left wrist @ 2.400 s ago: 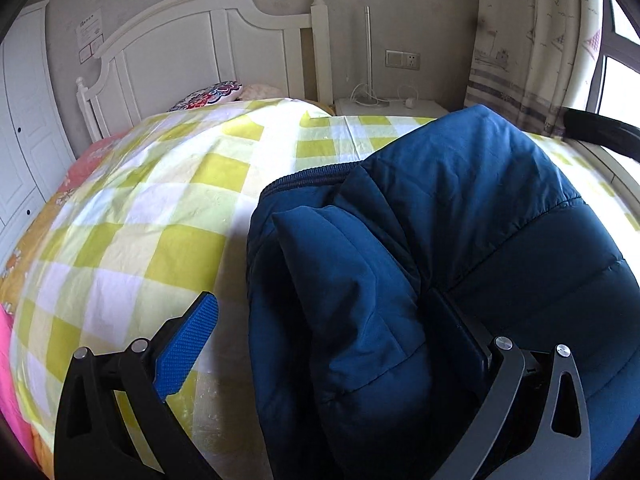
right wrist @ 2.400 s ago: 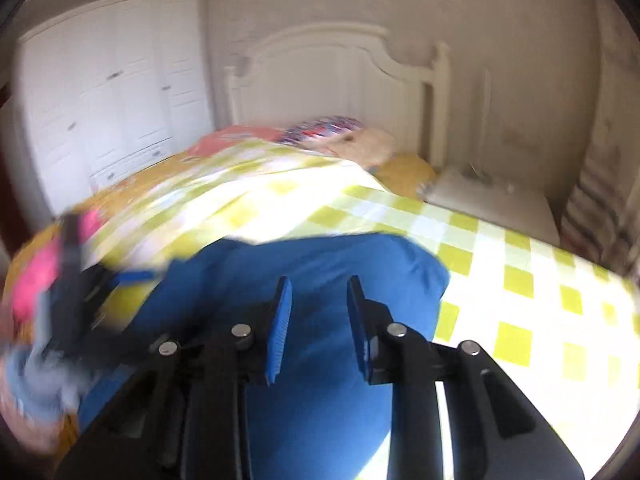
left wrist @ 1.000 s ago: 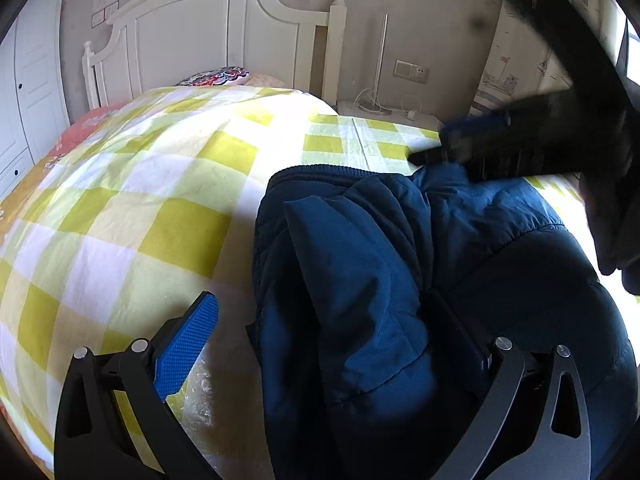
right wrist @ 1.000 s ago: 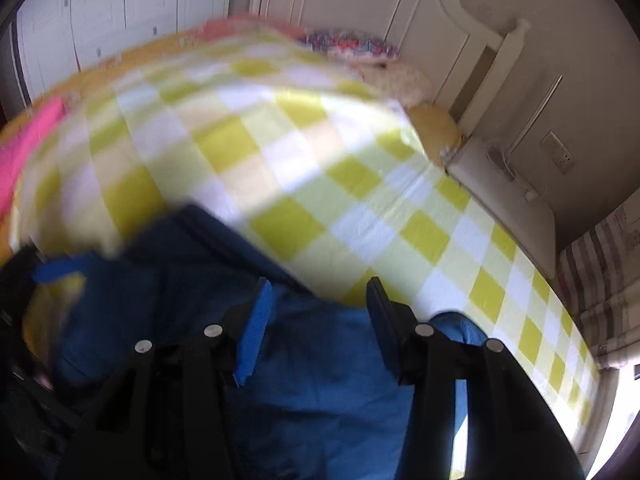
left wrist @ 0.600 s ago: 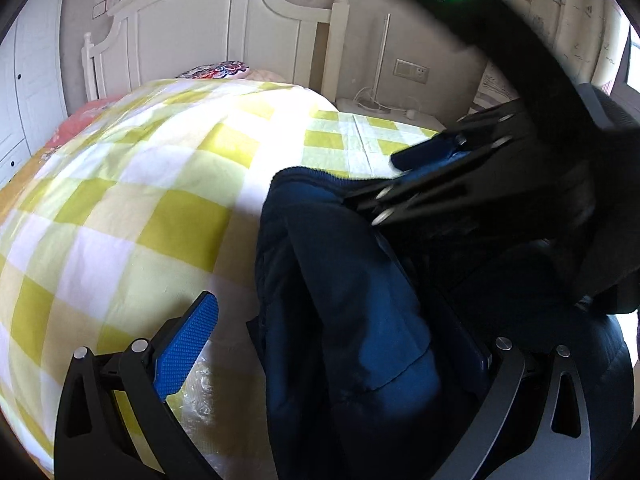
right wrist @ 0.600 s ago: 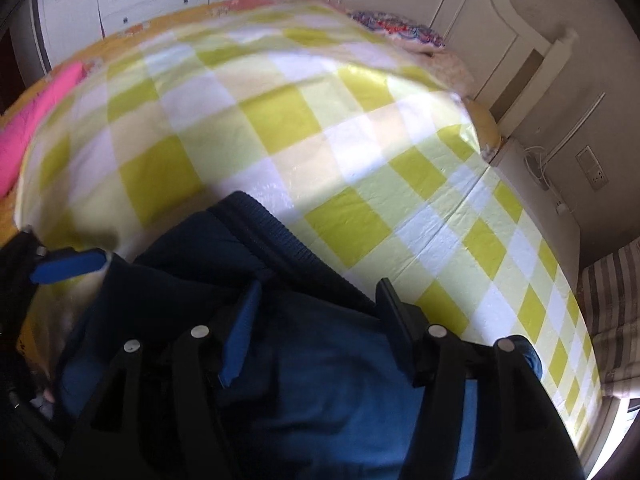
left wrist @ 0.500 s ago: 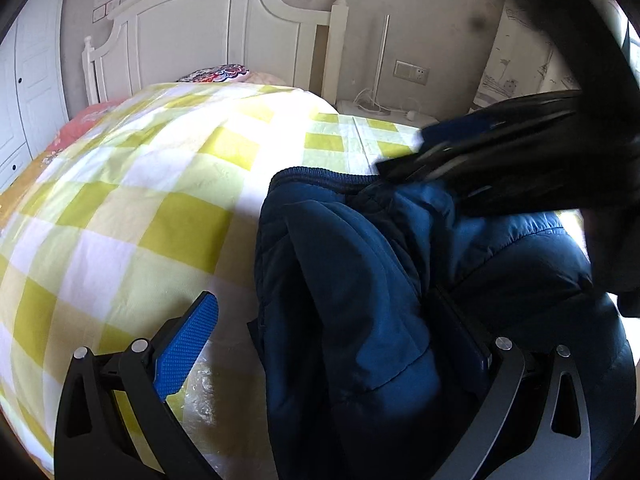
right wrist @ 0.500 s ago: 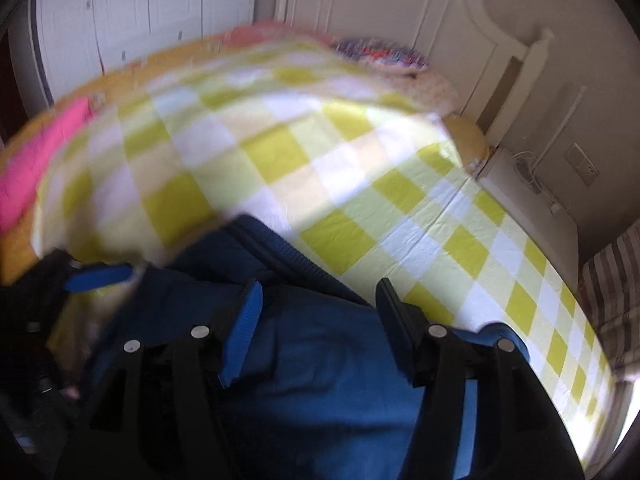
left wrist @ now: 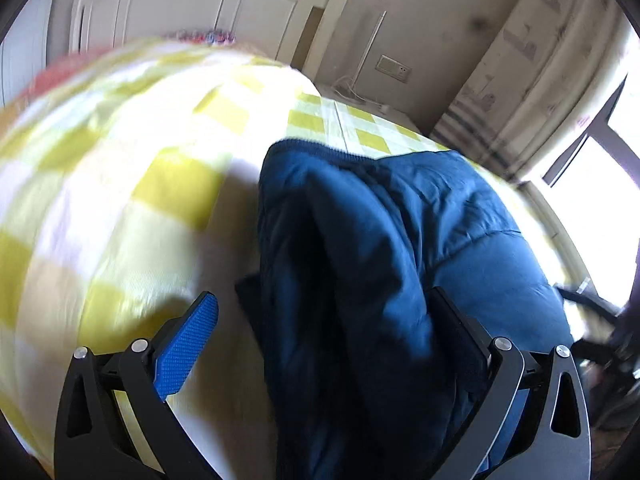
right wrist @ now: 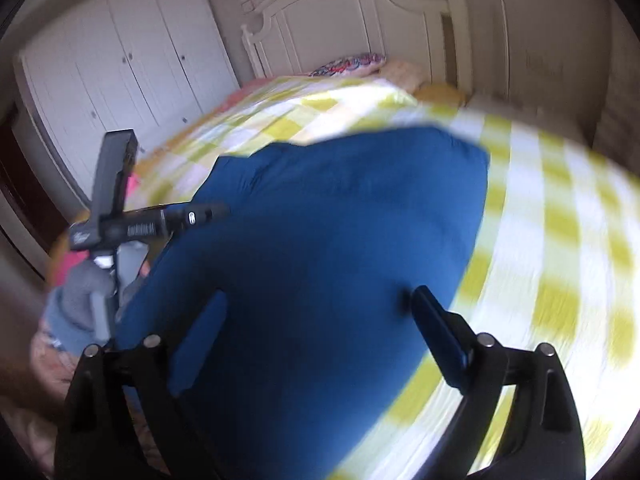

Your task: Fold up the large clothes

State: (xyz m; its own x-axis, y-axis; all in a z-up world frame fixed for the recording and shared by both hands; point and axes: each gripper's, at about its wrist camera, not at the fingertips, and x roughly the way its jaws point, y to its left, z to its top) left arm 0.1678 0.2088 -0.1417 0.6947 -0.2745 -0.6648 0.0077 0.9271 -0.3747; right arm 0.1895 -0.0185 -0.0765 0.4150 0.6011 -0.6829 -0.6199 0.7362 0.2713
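Both tools wide apart: left tool astride blue jacket fold, right tool just opened, above it.

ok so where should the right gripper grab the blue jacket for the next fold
Probably the far corner of the blue jacket, coming in from the bare checked sheet on its right. There the edge lies flat and free. The right gripper, whose jaws have just been opening, hovers wide over the smooth middle, which offers no fold to pinch.

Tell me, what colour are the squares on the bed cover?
The bed cover has yellow and white squares, seen best in the left wrist view.
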